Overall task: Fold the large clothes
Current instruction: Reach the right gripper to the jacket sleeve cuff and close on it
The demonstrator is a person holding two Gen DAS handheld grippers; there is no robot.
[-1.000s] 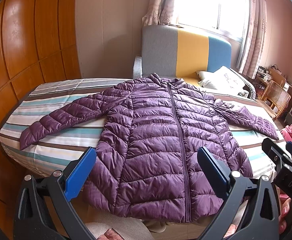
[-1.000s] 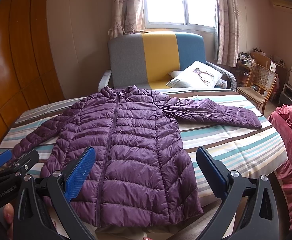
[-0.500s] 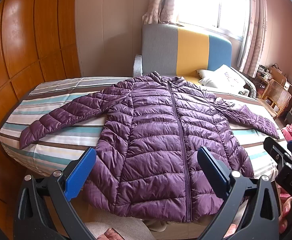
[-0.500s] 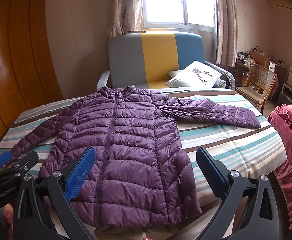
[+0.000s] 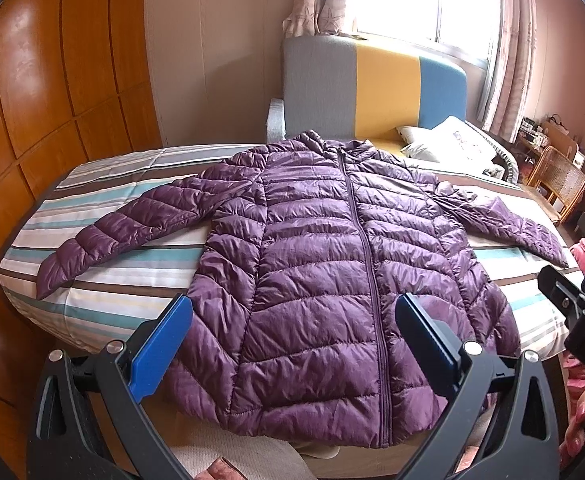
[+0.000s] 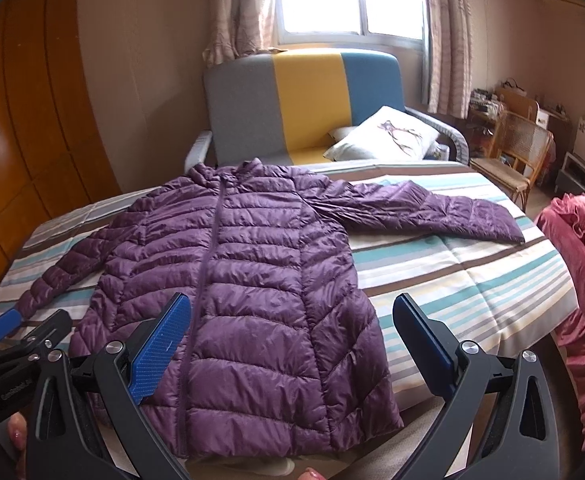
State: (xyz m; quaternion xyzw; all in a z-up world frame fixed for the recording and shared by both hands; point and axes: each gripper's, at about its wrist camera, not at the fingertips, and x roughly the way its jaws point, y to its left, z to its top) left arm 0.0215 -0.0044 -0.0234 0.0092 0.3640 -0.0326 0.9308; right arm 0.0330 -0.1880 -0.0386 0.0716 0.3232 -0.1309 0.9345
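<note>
A purple quilted puffer jacket (image 5: pixel 324 264) (image 6: pixel 244 280) lies flat and zipped on the striped bed (image 5: pixel 104 292) (image 6: pixel 464 276), front up, both sleeves spread outward, hem hanging slightly over the near edge. My left gripper (image 5: pixel 292 340) hovers open above the hem, nothing between its blue pads. My right gripper (image 6: pixel 290 340) is likewise open over the hem's right half, holding nothing. Each gripper shows at the edge of the other's view: the right gripper (image 5: pixel 584 320) and the left gripper (image 6: pixel 20 336).
A grey, yellow and blue sofa (image 6: pixel 304 100) with a white pillow (image 6: pixel 388 136) stands behind the bed. Wooden wardrobe panels (image 5: pixel 52 92) run along the left. A rattan chair (image 6: pixel 520 152) and a pink ruffled cloth (image 6: pixel 584 272) are at the right.
Both grippers have drifted slightly forward toward the jacket; the jacket sits a little lower and larger in view. The jacket itself has not moved and both stay open.
</note>
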